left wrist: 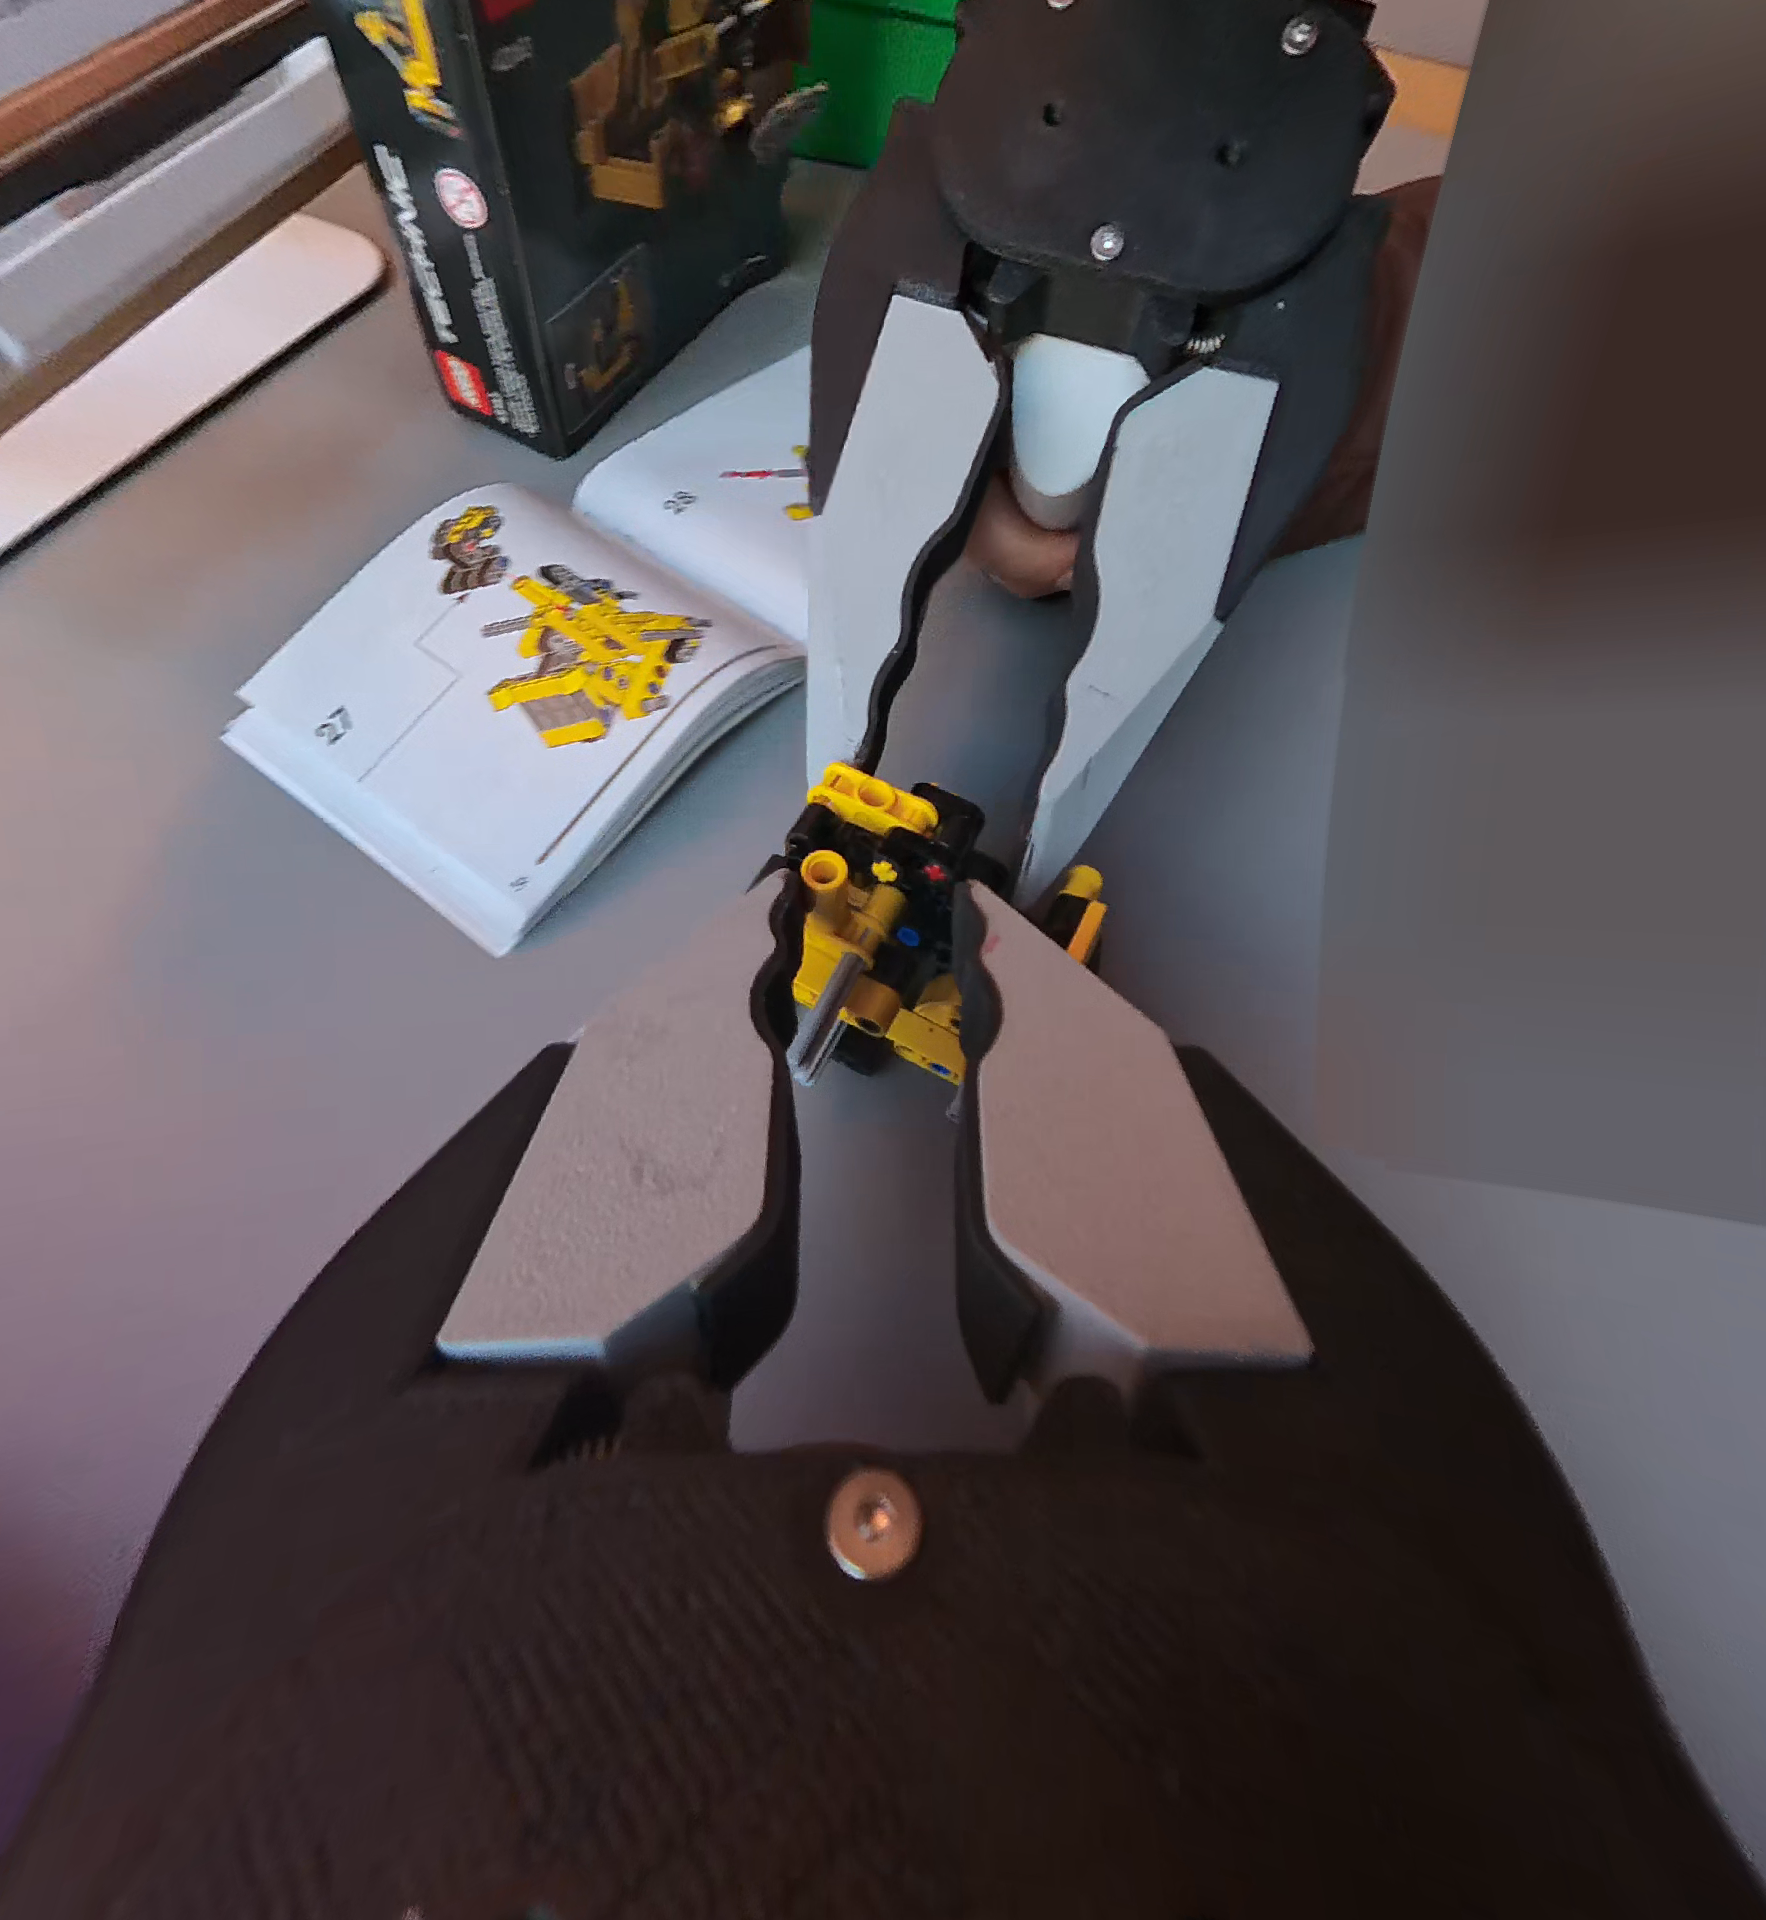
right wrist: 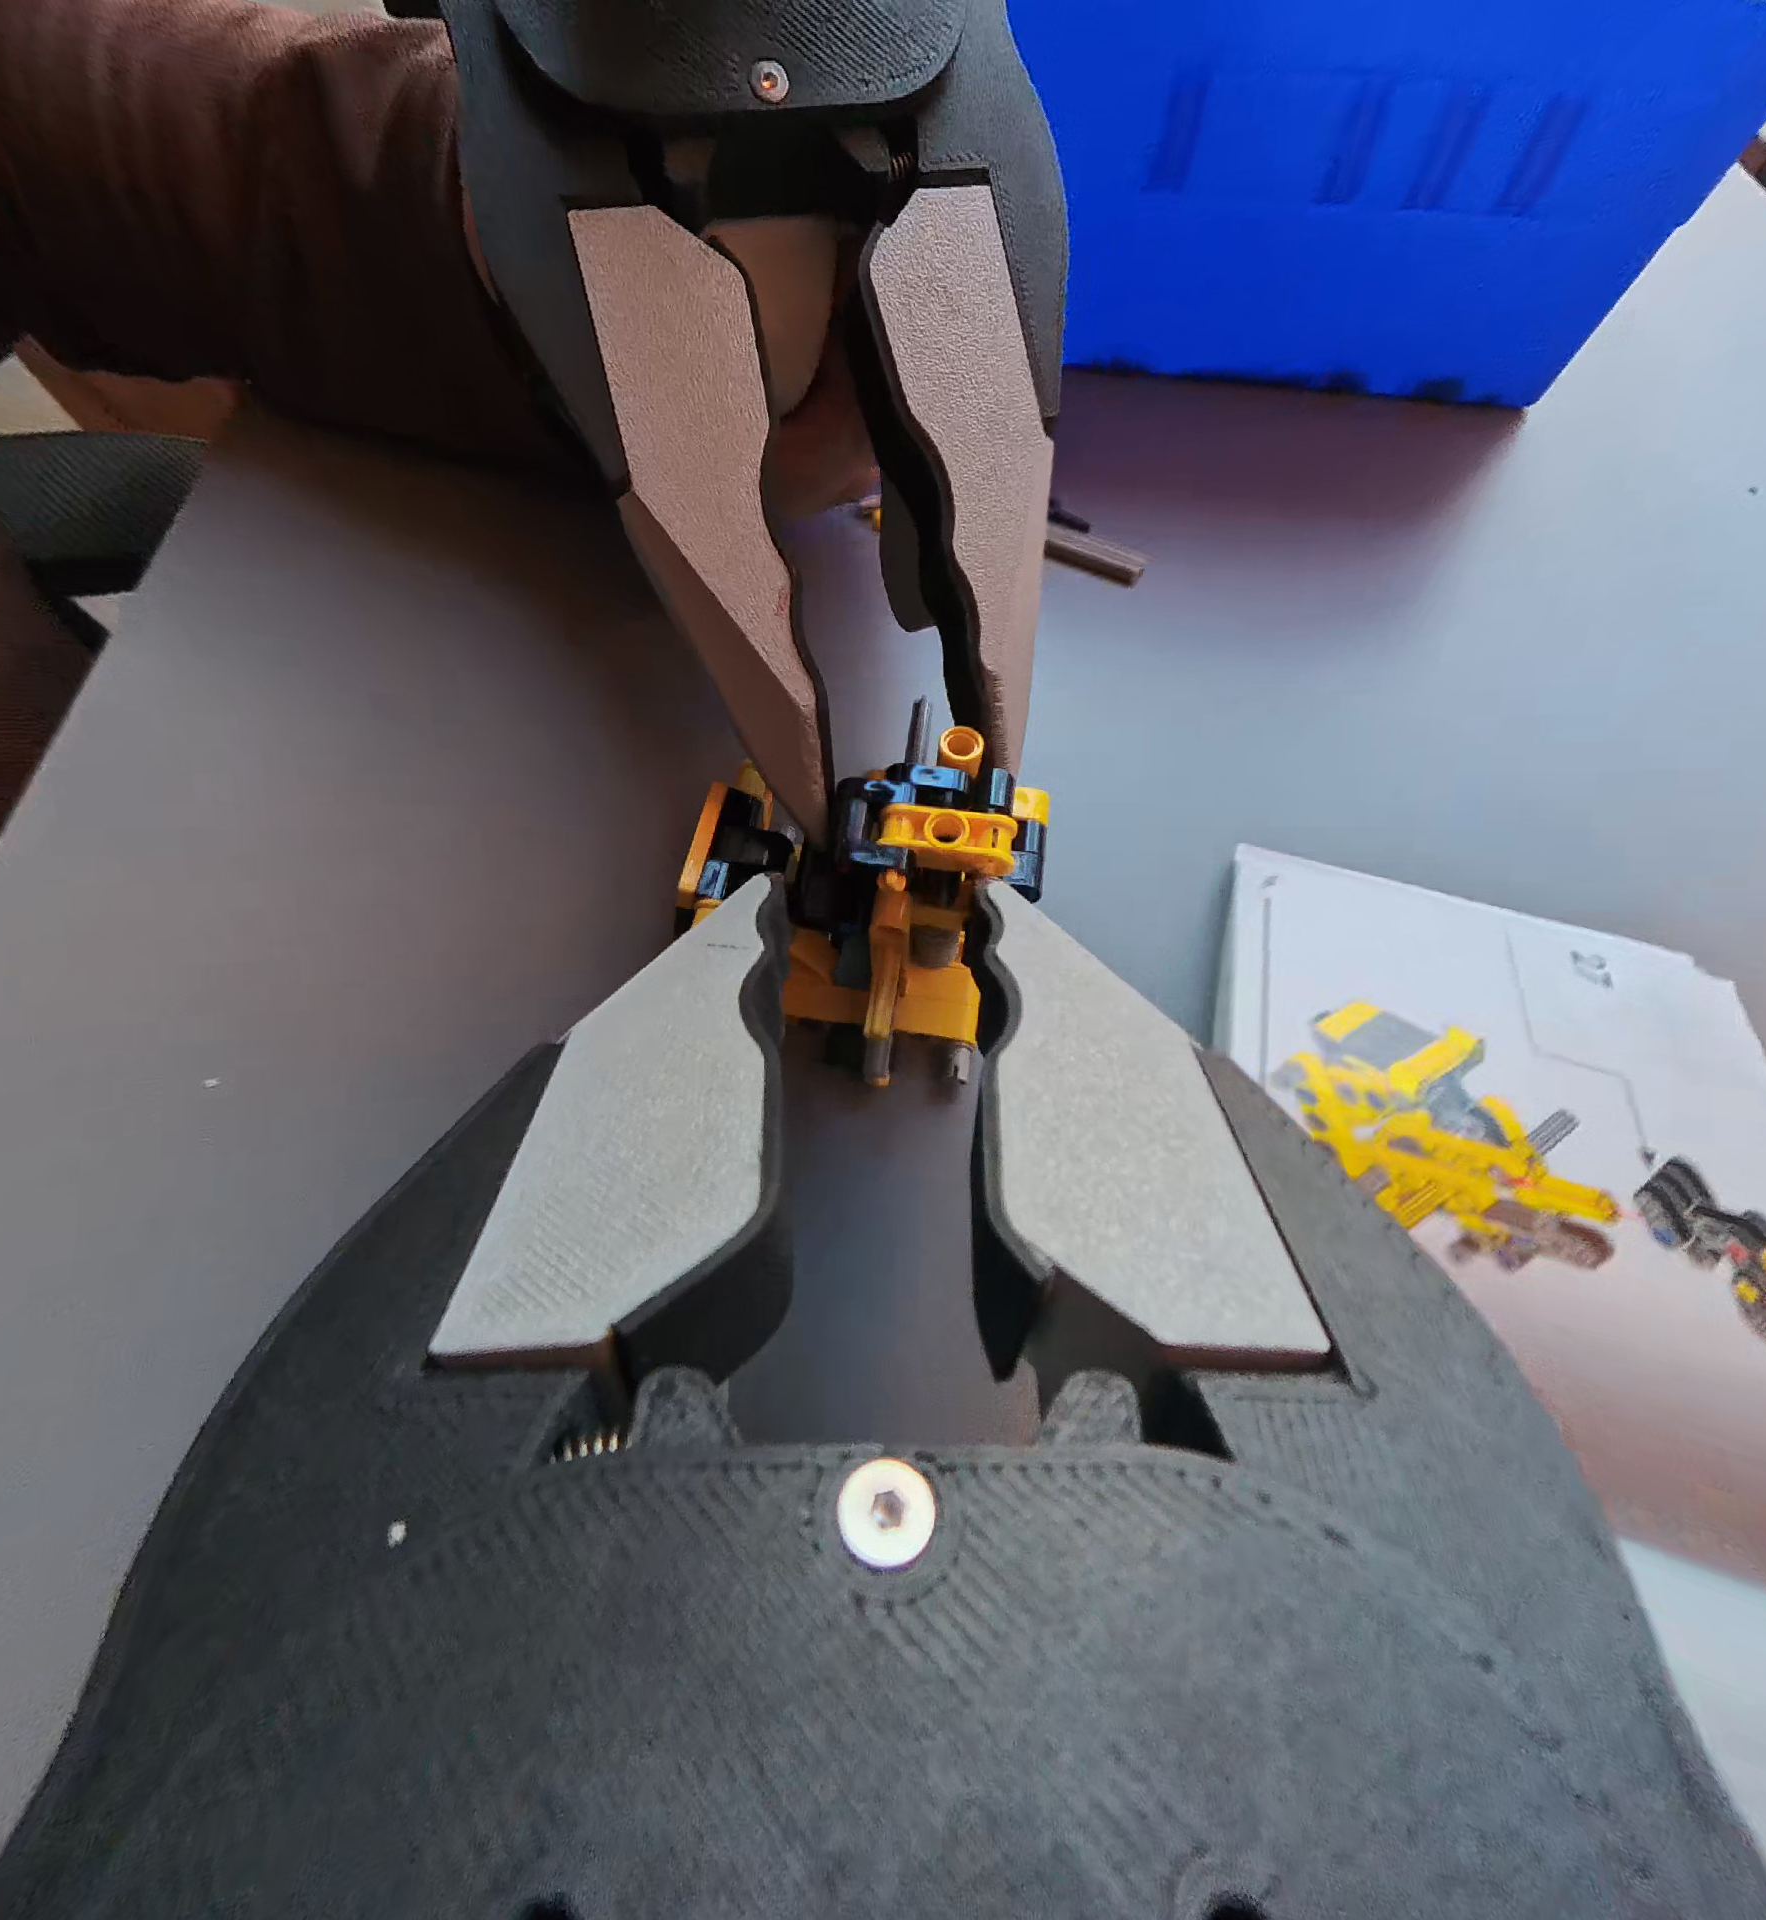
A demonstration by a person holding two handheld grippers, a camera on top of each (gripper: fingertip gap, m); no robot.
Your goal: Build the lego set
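A small yellow and black lego model (left wrist: 884, 935) is held above the grey table (left wrist: 131, 987), caught between both grippers, which face each other. My left gripper (left wrist: 871, 914) is shut on its near end, one finger on each side. My right gripper (left wrist: 946, 821) comes in from the far side and grips the far end. In the right wrist view my right gripper (right wrist: 879, 904) is shut on the model (right wrist: 920, 914), and the left gripper (right wrist: 910, 790) clamps it from the opposite side. A yellow and black part (right wrist: 723, 852) sticks out sideways from the model.
An open instruction booklet (left wrist: 505, 707) lies on the table, and it also shows in the right wrist view (right wrist: 1481, 1091). The dark lego box (left wrist: 567, 208) stands behind it. A blue bin (right wrist: 1378, 187) stands at the far side. A dark loose rod (right wrist: 1097, 556) lies near it. A person's brown sleeve (right wrist: 183, 208) is at top left. Both grippers' tips are close together, under 4 cm apart.
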